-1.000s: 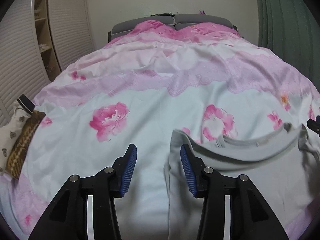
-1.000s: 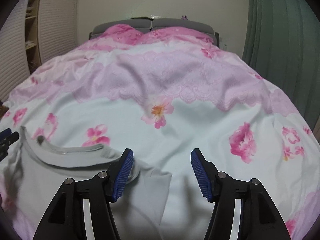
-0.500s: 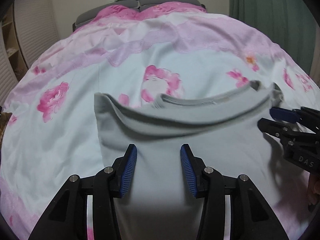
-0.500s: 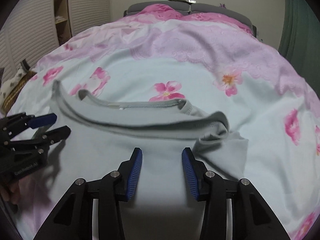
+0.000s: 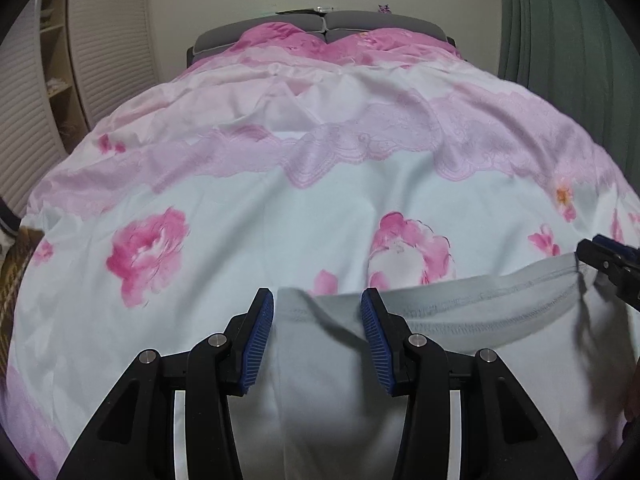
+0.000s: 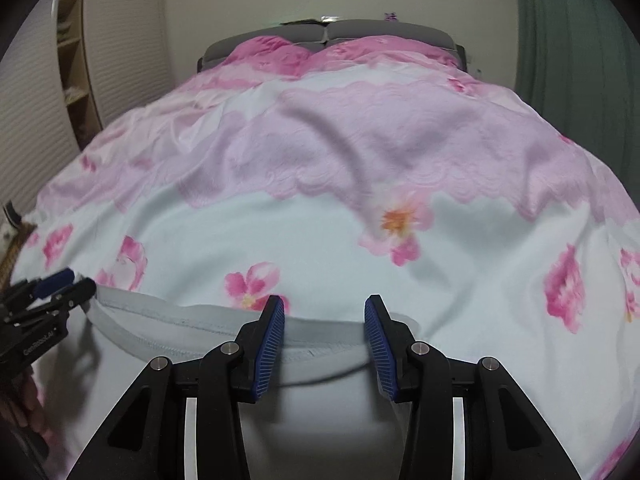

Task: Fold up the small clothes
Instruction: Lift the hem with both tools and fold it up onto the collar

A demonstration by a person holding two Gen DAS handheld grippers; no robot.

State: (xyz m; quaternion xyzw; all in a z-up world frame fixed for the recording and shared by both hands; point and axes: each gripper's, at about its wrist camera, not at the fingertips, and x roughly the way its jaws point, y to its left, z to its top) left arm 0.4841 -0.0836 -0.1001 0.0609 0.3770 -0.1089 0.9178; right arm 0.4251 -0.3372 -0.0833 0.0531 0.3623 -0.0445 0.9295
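Note:
A small grey top (image 5: 460,340) with a stitched neckline lies flat on the floral bedspread (image 5: 280,232). My left gripper (image 5: 318,312) is open, low over the top's left shoulder corner, and the cloth shows in the gap without the pads pressing on it. My right gripper (image 6: 324,316) is also open, its blue pads either side of the right shoulder edge of the grey top (image 6: 180,340). Each gripper shows at the edge of the other's view: the right gripper (image 5: 612,264) by the neckline's right end, the left gripper (image 6: 60,284) by its left end.
The bed runs back to a grey headboard (image 5: 320,28). Louvred wardrobe doors and open shelves (image 5: 52,60) stand on the left, a green curtain (image 5: 560,40) on the right. A brown patterned cloth (image 5: 12,264) lies at the bed's left edge. A hand (image 6: 24,412) shows low left.
Half a second ago both grippers were over the middle of the grey top; each has since swung outward to a shoulder corner. The right jaws are narrower than a second ago.

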